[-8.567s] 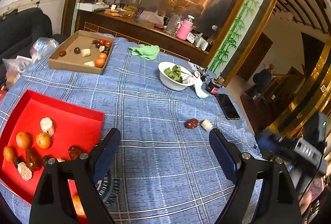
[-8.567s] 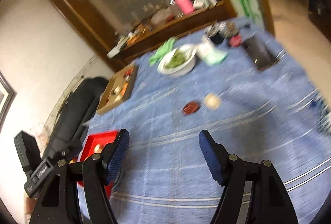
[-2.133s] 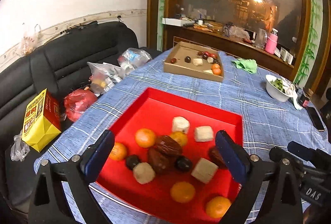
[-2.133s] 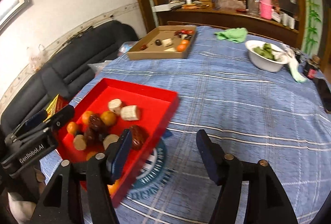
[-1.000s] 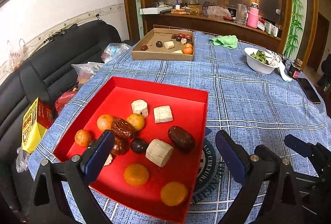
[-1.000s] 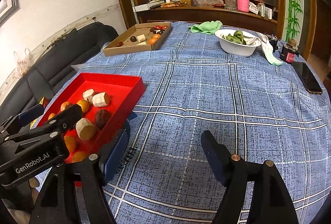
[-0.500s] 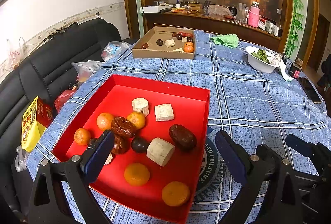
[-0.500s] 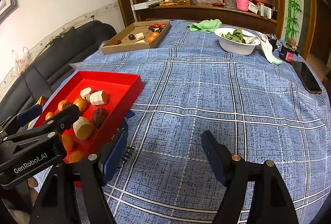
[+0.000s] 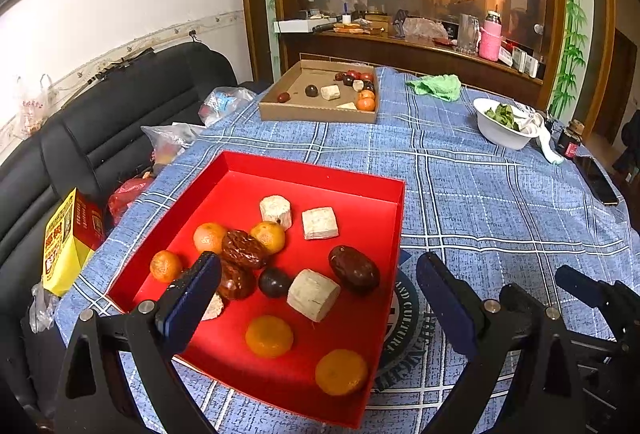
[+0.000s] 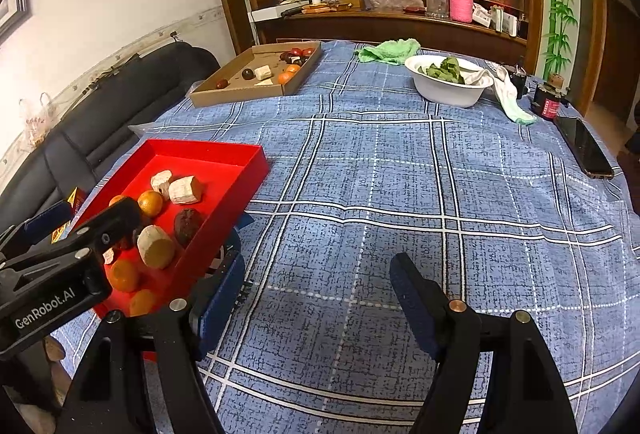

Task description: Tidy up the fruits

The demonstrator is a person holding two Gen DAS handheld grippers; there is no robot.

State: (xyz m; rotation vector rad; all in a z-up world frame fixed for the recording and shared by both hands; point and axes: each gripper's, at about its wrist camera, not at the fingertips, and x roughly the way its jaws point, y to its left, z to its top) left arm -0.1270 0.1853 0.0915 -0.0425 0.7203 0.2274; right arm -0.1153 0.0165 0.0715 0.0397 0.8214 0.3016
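Between picks: your left gripper (image 9: pixel 318 288) hung wide, empty, over red tray (image 9: pixel 394 230) of fruit (image 9: pixel 353 269); right gripper (image 10: pixel 316 284) wide, empty, tray at its left. Next, likely: choose piece, lower, close.

The date and pale chunk that lay loose on the worktop (image 10: pixel 400 193) ahead of the tools are gone from that spot. The red tray (image 9: pixel 320 185), once far left of the left tool (image 9: pixel 318 294), now sits under it, holding more fruit. Both tools have swung toward the tray.
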